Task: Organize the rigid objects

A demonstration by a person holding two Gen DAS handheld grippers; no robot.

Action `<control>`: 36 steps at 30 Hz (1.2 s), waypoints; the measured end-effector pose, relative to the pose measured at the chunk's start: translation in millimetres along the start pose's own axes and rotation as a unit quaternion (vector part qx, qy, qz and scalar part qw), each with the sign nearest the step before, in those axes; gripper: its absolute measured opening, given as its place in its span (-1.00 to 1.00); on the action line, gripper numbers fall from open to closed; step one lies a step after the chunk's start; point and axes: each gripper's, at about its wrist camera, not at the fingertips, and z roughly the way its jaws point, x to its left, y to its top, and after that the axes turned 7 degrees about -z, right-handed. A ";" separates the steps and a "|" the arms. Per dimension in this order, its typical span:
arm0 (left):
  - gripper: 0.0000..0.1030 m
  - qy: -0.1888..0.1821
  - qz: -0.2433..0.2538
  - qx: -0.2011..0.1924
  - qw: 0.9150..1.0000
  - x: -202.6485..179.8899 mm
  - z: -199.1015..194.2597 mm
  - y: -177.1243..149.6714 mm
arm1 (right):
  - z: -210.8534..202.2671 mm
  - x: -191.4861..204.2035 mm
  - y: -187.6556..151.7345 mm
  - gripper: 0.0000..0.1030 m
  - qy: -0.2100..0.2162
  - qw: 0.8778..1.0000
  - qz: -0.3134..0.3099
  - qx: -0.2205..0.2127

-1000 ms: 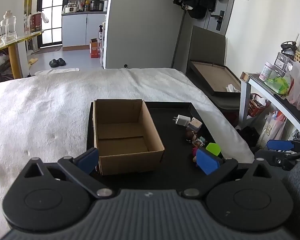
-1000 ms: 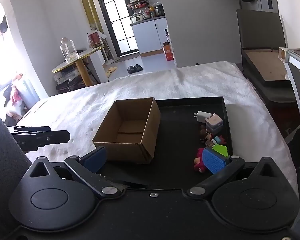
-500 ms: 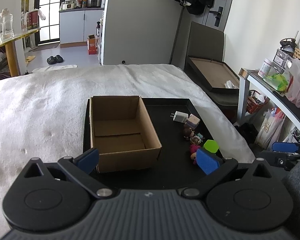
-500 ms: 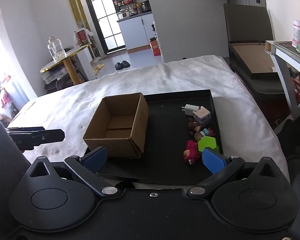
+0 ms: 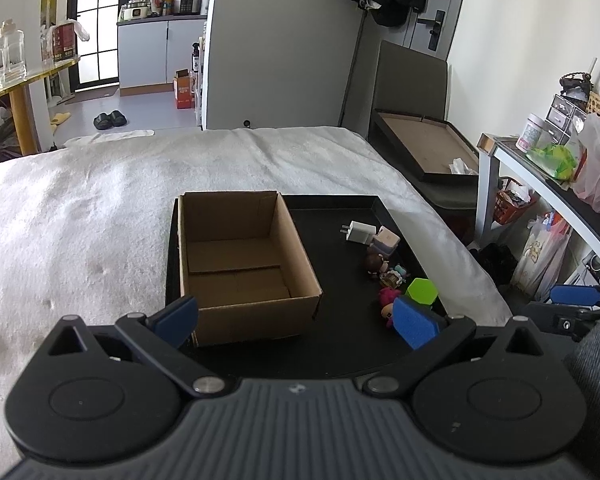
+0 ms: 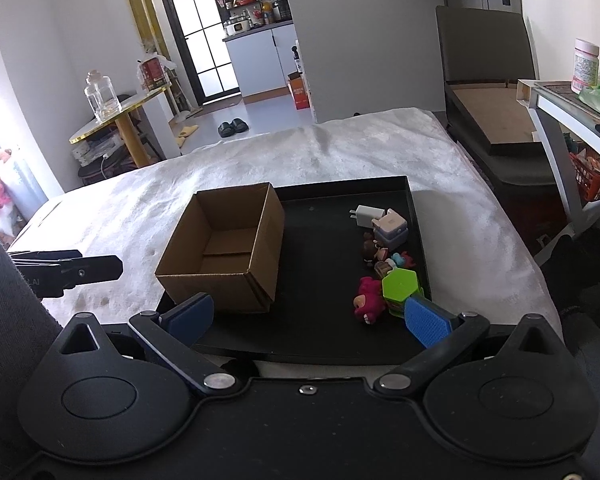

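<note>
An empty open cardboard box (image 5: 240,260) (image 6: 224,248) stands on the left of a black tray (image 5: 340,336) (image 6: 320,340) on a white blanket. Along the tray's right side lie a white charger (image 5: 360,232) (image 6: 370,216), a pale cube (image 5: 385,240) (image 6: 392,226), small dolls (image 5: 378,262) (image 6: 372,250), a pink figure (image 5: 388,304) (image 6: 367,300) and a green hexagonal piece (image 5: 421,290) (image 6: 400,286). My left gripper (image 5: 296,320) is open and empty, near the tray's front edge. My right gripper (image 6: 308,318) is open and empty, also before the tray.
The white blanket (image 5: 80,216) covers the bed around the tray. A cluttered side table (image 5: 548,176) and a dark low chair (image 5: 420,148) stand to the right. The other gripper shows at each view's edge (image 6: 64,270) (image 5: 576,296).
Both grippers have pulled back and up a little from the tray, so the box and small items look farther off. Both stay open and empty.
</note>
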 end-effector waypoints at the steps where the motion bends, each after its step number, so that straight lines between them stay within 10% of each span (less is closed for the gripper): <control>1: 0.99 0.000 0.000 -0.001 1.000 -0.1 -0.2 -0.1 | -0.1 -0.1 0.3 1.00 0.000 1.000 0.001 0.000; 36: 0.99 0.012 -0.002 -0.017 1.000 -0.6 -5.5 0.8 | -3.8 3.6 5.0 1.00 0.001 1.000 -0.010 -0.011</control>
